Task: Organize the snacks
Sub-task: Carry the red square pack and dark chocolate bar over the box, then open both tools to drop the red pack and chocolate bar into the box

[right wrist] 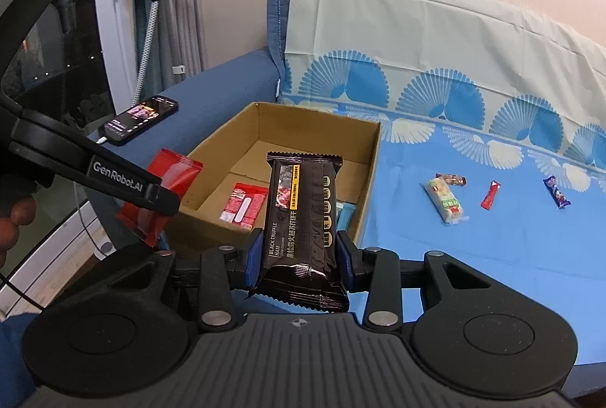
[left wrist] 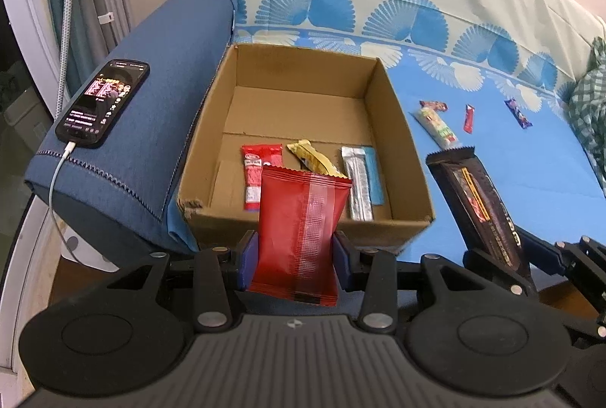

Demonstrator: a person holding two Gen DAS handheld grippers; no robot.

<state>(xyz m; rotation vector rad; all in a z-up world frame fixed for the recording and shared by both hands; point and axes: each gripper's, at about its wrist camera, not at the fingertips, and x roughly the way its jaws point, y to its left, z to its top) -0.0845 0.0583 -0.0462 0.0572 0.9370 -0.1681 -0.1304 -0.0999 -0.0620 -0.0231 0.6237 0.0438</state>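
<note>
Left wrist view: your left gripper [left wrist: 296, 253] has its jaws clamped narrow on a glossy red foil snack pouch [left wrist: 301, 230], pads pressing both sides, pouch upright just in front of the near wall of the open brown cardboard box [left wrist: 303, 230]. Inside the box, along the near side: a small red sachet [left wrist: 257, 177], a yellow-gold wrapped bar [left wrist: 314, 160], and a silver-and-blue wrapper [left wrist: 361, 186]. To the right, your right gripper's black cracker pack [left wrist: 479, 207] is tilted, just beside the box corner. On the blue patterned sheet [left wrist: 511, 173], well apart from the box: a pale green-white roll pack [left wrist: 437, 126], a thin red stick [left wrist: 469, 118], and a purple bar [left wrist: 518, 112]. A black smartphone w/ lit screen [left wrist: 103, 103] lies on the blue sofa armrest [left wrist: 159, 128].

Right wrist view: your right gripper [right wrist: 300, 256] grips the black pack, labelled "Black Truffle Ham", jaws narrow, pads on both edges, pack upright in front of the box's near right corner. At left, the other gripper carries the red pouch beside the box's left wall.
</note>
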